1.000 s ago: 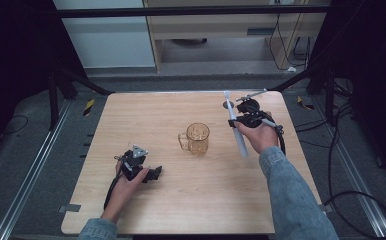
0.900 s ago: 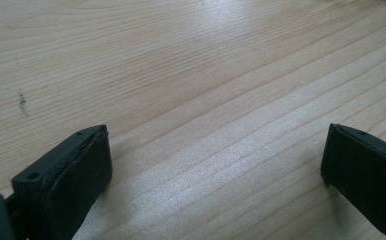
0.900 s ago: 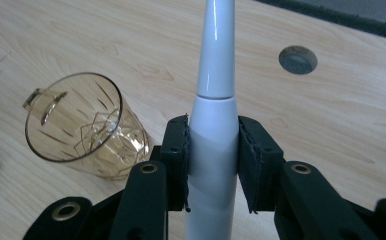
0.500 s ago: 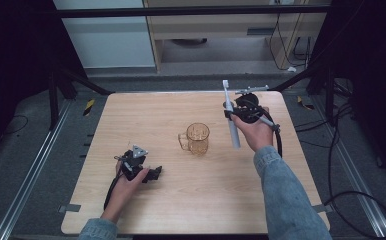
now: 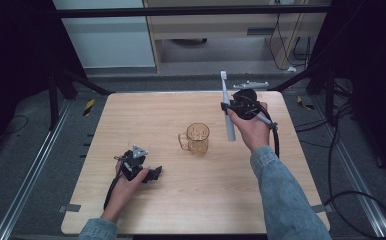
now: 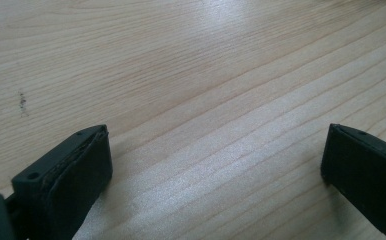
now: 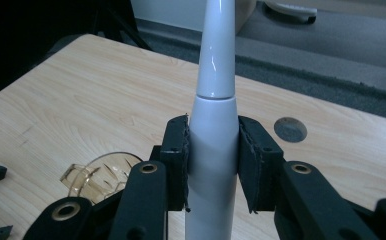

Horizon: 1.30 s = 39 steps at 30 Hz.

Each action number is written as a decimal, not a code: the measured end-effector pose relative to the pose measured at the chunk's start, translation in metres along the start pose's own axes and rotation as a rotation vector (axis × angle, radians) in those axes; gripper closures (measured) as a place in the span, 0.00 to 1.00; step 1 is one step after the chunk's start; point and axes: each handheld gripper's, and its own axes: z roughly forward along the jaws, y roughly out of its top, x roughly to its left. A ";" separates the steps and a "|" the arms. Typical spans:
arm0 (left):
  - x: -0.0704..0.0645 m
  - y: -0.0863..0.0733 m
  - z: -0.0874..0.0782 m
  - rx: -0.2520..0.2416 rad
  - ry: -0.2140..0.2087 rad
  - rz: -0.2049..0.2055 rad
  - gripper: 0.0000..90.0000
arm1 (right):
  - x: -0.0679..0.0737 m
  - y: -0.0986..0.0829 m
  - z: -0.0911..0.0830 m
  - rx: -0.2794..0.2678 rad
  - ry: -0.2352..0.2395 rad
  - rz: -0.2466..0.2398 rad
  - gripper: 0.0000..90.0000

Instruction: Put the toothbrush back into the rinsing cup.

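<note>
A white electric toothbrush (image 5: 227, 107) stands nearly upright in the air, brush head up, to the right of an amber glass mug (image 5: 197, 138). My right gripper (image 5: 229, 107) is shut on its body, and in the right gripper view both pads press the toothbrush (image 7: 213, 125) with the mug (image 7: 98, 176) low at the left. My left gripper (image 5: 154, 174) rests on the table near the front left, open, with bare wood between its jaws (image 6: 216, 165).
The wooden table (image 5: 146, 115) has free room on all sides of the mug. A grey round plug (image 7: 290, 129) sits in the tabletop beyond the toothbrush. Dark floor, cables and metal rails surround the table.
My right gripper has lifted the toothbrush and swung it from tilted to nearly upright, shifting slightly left toward the mug. The left gripper has stayed put.
</note>
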 end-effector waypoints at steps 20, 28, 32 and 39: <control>0.000 0.000 0.000 -0.002 -0.001 0.001 0.00 | 0.005 0.021 -0.028 -0.054 -0.021 -0.026 0.75; 0.000 0.000 0.000 -0.002 -0.001 0.001 0.00 | 0.014 0.027 -0.018 -0.069 -0.014 -0.037 0.75; 0.000 0.000 0.000 -0.002 -0.002 0.001 0.00 | 0.017 0.027 -0.013 -0.089 -0.005 -0.029 0.75; 0.000 0.000 0.000 -0.002 -0.002 0.000 0.00 | 0.022 0.029 -0.006 -0.119 0.013 -0.008 0.75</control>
